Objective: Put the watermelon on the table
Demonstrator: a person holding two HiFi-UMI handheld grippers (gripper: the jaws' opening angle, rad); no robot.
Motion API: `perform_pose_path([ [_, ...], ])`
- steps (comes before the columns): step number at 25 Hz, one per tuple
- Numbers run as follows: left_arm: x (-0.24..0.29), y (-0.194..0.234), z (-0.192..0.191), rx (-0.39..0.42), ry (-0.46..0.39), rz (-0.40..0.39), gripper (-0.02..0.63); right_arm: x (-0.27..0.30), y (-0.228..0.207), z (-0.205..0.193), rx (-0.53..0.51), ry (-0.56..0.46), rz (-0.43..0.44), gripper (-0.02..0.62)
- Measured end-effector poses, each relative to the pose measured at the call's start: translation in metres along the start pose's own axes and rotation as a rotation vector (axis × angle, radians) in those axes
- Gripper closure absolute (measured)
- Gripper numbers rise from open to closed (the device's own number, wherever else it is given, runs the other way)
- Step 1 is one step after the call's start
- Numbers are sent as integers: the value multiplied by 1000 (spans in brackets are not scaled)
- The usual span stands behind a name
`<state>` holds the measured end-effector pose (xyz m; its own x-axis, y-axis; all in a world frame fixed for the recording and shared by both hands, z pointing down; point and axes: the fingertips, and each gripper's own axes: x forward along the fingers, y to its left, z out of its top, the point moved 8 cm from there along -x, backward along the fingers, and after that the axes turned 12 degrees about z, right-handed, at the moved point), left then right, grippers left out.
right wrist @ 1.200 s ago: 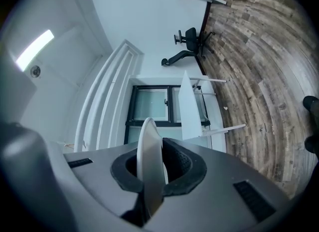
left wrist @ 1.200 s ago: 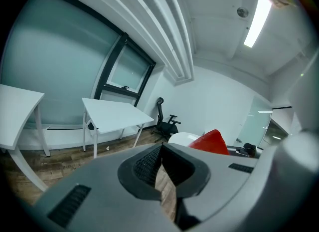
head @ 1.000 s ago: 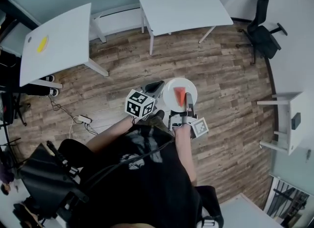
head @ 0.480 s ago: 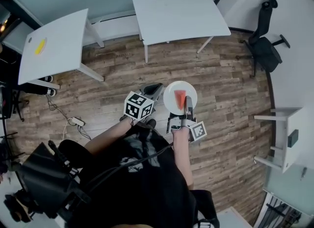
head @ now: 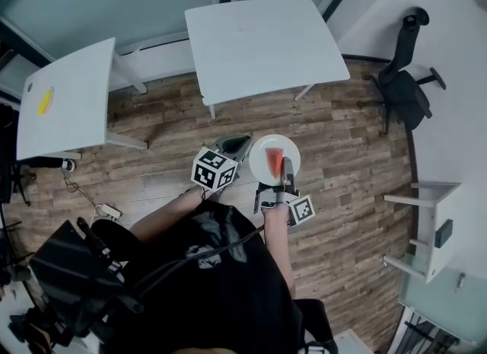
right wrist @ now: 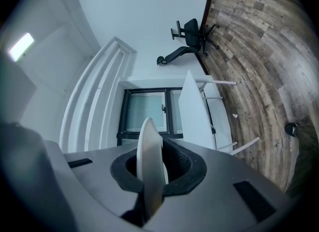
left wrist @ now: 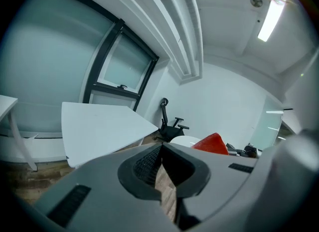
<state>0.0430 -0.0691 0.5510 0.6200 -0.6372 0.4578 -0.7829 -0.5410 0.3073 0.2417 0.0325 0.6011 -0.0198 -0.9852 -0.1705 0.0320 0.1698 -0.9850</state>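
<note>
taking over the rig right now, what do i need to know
left tool: shut, nothing in it.
right tool: shut on the rim of the white plate.
watermelon slice: lies on that plate, carried above the wood floor, short of the white table.
done: plate is picked up.
left: reach the table, set the plate down, release.

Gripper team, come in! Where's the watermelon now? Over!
Right gripper shut on plate rim. Left gripper shut, empty. Watermelon on plate, table ahead, nothing between.
</note>
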Motion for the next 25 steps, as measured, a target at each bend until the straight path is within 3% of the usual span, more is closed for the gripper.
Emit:
perform_pose_path([
  [9,102,60,82,35,22,-50,600,142,-19,19,-43,17,17,570],
  [18,201,96,129,19,19,7,600,262,-59,65,-36,81,-17,569],
  [25,321,111,162,-1,56,72,600,373,-113,131,-40,158,-75,570],
])
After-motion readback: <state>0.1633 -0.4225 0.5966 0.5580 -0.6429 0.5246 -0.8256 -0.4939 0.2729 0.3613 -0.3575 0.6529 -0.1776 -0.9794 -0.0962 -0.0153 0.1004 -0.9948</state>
